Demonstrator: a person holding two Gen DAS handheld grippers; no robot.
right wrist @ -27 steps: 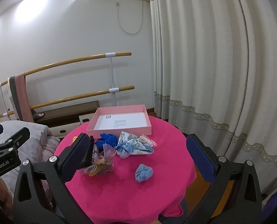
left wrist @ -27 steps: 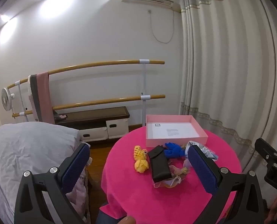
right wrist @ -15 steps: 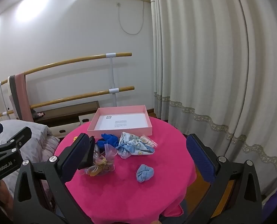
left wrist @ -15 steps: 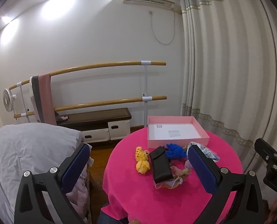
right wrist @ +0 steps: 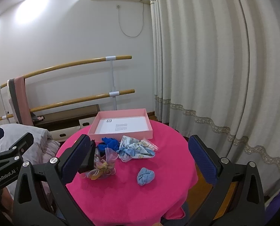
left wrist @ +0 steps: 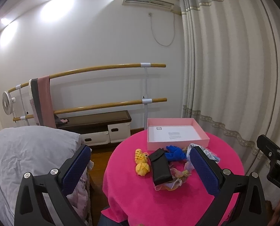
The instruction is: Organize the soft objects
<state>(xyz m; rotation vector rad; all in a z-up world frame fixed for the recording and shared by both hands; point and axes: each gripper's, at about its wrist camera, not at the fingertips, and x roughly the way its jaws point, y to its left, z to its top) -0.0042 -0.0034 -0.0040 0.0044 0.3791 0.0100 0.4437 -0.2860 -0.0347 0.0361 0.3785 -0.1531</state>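
Soft objects lay scattered at the middle of the round pink-clothed desk (right wrist: 132, 192), none yet inside the pink box (right wrist: 121, 125) at its far edge. Going left to right in the left wrist view: a yellow crocheted piece (left wrist: 141, 163) sat at lower centre, likely light and springy, best pinched across its plump lower ball. Just beside it lay a black pouch (left wrist: 159, 166), probably stiffer than the rest, so gripping across its narrow width seemed wise. Its near end rested on a sheer organza bag (right wrist: 102, 164), which looked flimsy and slippery; the gathered tie would give the surest hold. A crumpled blue cloth (left wrist: 174, 151) lay behind them, close to the box wall. Further right in the right wrist view were a printed fabric bundle (right wrist: 134, 147), limp and apt to trail if lifted by one corner, and a rolled light-blue sock (right wrist: 145, 176) alone toward the near edge, easy to squeeze whole.

Both the left gripper (left wrist: 140, 171) and the right gripper (right wrist: 138, 162) hovered short of the desk with jaws wide apart, holding nothing. A bed (left wrist: 27, 154) crowded the lower left; curtains (right wrist: 224, 75) hung close on the right.
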